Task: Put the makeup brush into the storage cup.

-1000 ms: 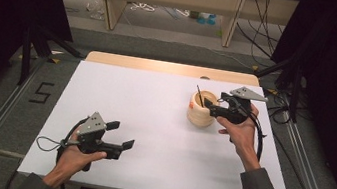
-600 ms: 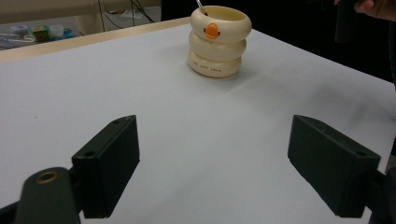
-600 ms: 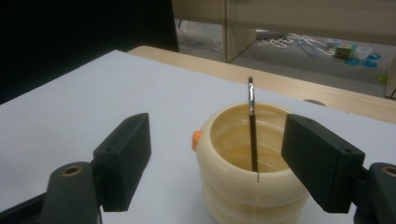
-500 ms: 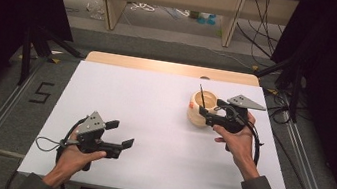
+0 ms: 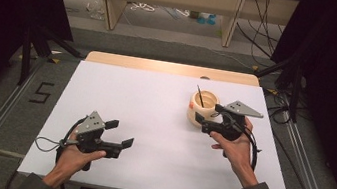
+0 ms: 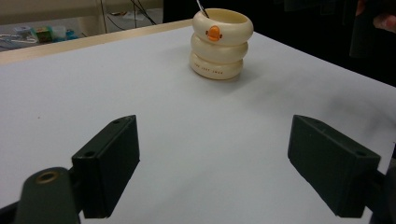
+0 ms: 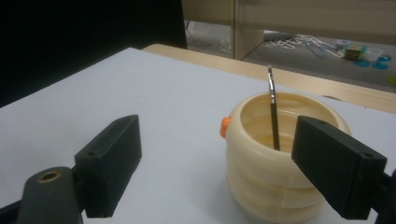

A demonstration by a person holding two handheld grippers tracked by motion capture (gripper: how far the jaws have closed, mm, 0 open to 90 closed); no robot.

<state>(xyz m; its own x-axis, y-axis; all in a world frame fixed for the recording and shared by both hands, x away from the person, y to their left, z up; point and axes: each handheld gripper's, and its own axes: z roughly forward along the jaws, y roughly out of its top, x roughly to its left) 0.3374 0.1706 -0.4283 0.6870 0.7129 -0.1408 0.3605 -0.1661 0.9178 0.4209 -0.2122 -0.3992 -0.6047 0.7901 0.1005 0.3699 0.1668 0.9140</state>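
Note:
A cream ribbed cup (image 5: 202,108) with an orange duck beak stands on the white table at the right. A thin dark pen (image 5: 200,96) leans inside it. The right gripper view has the cup (image 7: 280,161) close ahead and the pen (image 7: 273,114) upright in it. My right gripper (image 5: 207,118) is open just in front of the cup, nothing between its jaws. My left gripper (image 5: 119,133) is open near the table's front left, held over bare table. The left gripper view has the cup (image 6: 220,43) far ahead.
The white table (image 5: 153,112) has a wooden strip along its far edge. Shelving legs, cables and small items lie on the floor beyond. Metal rails run along both sides of the table. Black curtains hang left and right.
My right gripper has drawn back from over the cup towards the person and sits lower, beside the cup's near side. The left gripper has not moved.

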